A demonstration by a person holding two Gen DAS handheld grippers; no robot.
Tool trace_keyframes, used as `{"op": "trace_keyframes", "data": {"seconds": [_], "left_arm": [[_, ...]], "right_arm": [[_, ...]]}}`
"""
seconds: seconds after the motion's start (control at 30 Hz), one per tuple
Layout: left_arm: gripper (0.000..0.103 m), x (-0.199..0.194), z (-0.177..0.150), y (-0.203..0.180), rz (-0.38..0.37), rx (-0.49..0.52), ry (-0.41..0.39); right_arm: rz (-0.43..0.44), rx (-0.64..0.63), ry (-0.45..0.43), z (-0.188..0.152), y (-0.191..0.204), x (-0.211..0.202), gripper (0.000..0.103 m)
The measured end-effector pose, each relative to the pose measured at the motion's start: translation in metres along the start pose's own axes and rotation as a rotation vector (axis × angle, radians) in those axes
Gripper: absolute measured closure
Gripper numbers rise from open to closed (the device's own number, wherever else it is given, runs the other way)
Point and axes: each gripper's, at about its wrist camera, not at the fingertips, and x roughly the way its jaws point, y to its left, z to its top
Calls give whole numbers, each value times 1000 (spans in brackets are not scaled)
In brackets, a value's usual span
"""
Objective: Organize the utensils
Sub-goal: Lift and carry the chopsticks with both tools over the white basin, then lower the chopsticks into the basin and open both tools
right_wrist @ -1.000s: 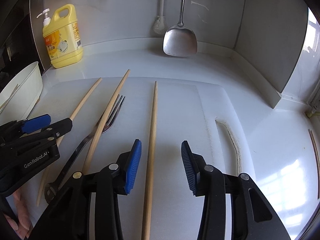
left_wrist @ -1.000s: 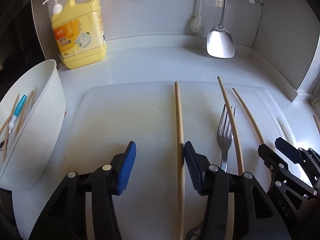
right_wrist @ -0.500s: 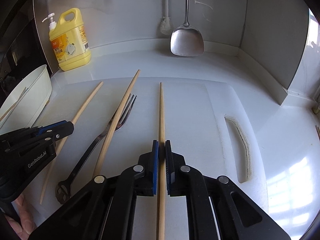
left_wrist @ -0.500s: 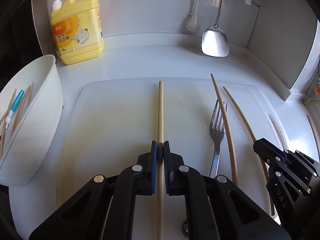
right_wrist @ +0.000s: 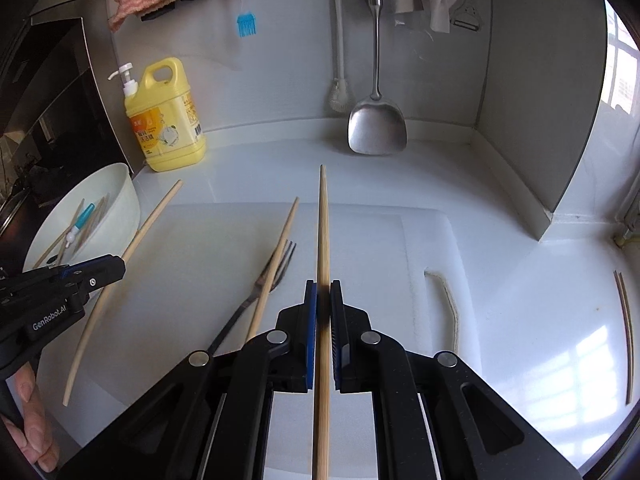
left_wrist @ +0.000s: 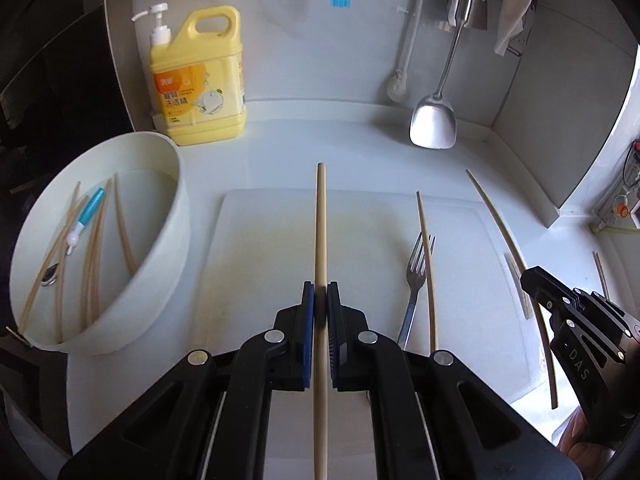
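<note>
My left gripper (left_wrist: 320, 294) is shut on a wooden chopstick (left_wrist: 321, 224) and holds it lifted above the white cutting board (left_wrist: 264, 248). My right gripper (right_wrist: 322, 292) is shut on another chopstick (right_wrist: 323, 224), also raised; that chopstick shows in the left wrist view (left_wrist: 496, 216) at the right. A metal fork (left_wrist: 416, 276) and a third chopstick (left_wrist: 427, 264) lie side by side on the board. A white bowl (left_wrist: 160, 264) at the left holds several chopsticks and a blue-handled spoon (left_wrist: 86, 216).
A yellow detergent bottle (left_wrist: 200, 80) stands at the back left. A steel spatula (left_wrist: 434, 118) and a brush (left_wrist: 398, 84) hang on the back wall. A grey wall (right_wrist: 540, 120) closes the right side. Two thin sticks (right_wrist: 624, 336) lie on the counter at far right.
Both grippers closed on their chopsticks, then lifted them off the board. The views rose and pulled back, showing more of the bowl and back wall.
</note>
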Motion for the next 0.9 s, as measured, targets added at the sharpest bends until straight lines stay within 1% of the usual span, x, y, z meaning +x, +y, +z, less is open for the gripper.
{"op": "trace_keyframes", "data": {"seconds": [0.1,0.2,0.37,0.5,0.57,0.63,0.7,0.8,0.9], "left_arm": [[96,-25,2,13,33,-23,-7],[96,-50,0,39,88,-82,-13],[96,-76,2,98,161,-172,-20],[96,-89,13,149,207,-202,-52],[96,-89,19,178,214,-210,-66],[96,-82,27,203,215,-198,-63],[96,-73,34,227,195,-187,-52],[96,-49,43,258,167,-153,-19],[96,-29,48,274,140,-124,17]], "right_arm": [[48,-16,-12,13,8,-18,97],[101,-68,-25,26,28,-29,96],[201,-151,-32,45,86,-34,96],[291,-174,-28,56,142,-24,96],[321,-181,-18,60,173,-13,96],[331,-170,-5,65,201,-1,96],[349,-146,14,70,227,13,96],[336,-125,34,77,261,37,96],[322,-87,66,81,284,59,96]]}}
